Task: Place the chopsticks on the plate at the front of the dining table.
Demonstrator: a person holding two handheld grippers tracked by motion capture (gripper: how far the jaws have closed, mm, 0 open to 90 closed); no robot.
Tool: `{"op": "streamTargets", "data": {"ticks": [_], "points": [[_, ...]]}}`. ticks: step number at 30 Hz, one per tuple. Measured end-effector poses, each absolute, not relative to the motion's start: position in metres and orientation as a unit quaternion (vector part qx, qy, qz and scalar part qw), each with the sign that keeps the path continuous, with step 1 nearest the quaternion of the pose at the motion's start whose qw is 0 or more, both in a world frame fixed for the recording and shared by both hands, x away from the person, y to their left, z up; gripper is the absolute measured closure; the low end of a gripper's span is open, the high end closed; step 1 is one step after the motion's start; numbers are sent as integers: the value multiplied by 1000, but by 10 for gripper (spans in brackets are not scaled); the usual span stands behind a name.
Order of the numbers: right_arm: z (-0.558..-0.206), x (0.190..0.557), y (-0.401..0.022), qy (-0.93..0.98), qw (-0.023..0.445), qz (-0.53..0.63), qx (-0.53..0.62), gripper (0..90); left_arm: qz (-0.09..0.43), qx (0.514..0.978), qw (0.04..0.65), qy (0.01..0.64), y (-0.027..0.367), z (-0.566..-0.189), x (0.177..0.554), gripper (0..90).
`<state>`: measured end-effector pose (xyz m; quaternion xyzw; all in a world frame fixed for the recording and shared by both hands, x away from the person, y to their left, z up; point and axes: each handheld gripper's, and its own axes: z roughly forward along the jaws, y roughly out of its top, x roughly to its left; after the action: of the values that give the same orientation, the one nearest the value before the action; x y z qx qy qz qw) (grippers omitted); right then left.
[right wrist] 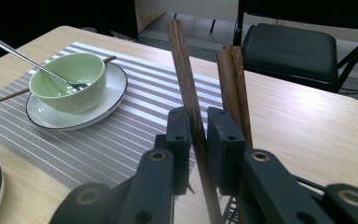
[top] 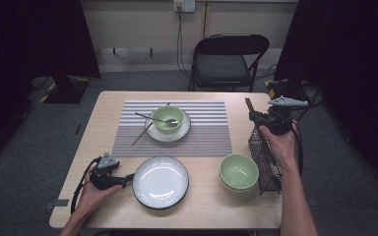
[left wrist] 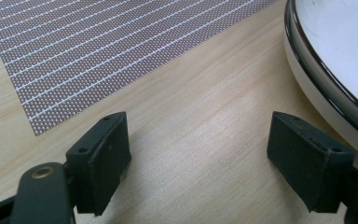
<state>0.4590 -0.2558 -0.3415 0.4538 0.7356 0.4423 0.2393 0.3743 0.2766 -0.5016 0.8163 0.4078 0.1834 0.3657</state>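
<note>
A pale wood-grain surface (top: pixel 211 206) is seen from above, with a person's forearms entering from the near edge, each hand holding a black two-jaw claw.

The right claw (top: pixel 254 116) is at the far right, above a black wire-mesh basket (top: pixel 265 162) that stands upright by the edge. In the right gripper view, its jaws are nearly together and clamp one dark brown wooden chopstick (right wrist: pixel 186 79), a square-sectioned stick rising upright between the pads. A second wooden chopstick (right wrist: pixel 235 84) stands just beside it, to the outside of one pad; whether it is gripped cannot be told.

The left claw (top: pixel 128 177) rests low at the near left, its jaws spread wide and holding nothing, with bare surface between them. Its tips lie just beside a round white plate (top: pixel 160 182) with a thin dark rim and a glossy face.

Near the basket sit stacked pale green bowls (top: pixel 239 171), smooth and round. Farther back lies a woven placemat (top: pixel 202 132) striped in grey and white. On it rests a white dark-rimmed saucer (top: pixel 181 132) carrying another green bowl (top: pixel 168 118), with a slim metal spoon (top: pixel 152 118) leaning inside. A chopstick (top: pixel 141 133) lies slanted on the mat beside the saucer. A black folding chair (top: pixel 226 61) stands beyond the surface.
</note>
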Motion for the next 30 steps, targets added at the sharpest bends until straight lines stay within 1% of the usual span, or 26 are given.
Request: {"op": "streamTargets", "data": {"ticks": [6, 11, 14, 22, 30], "points": [[-348, 459, -258, 742, 228, 435, 456, 767, 183, 816, 366, 408, 277, -502, 374, 207], [-351, 459, -259, 746, 222, 428, 460, 765, 183, 816, 366, 408, 277, -502, 374, 206], [-354, 459, -258, 747, 220, 419, 468, 781, 183, 816, 366, 408, 277, -502, 374, 207], [-355, 459, -257, 749, 222, 409, 472, 789, 183, 816, 366, 408, 277, -502, 374, 206], [-347, 456, -263, 736, 234, 432, 465, 816, 183, 816, 366, 408, 277, -502, 374, 207]]}}
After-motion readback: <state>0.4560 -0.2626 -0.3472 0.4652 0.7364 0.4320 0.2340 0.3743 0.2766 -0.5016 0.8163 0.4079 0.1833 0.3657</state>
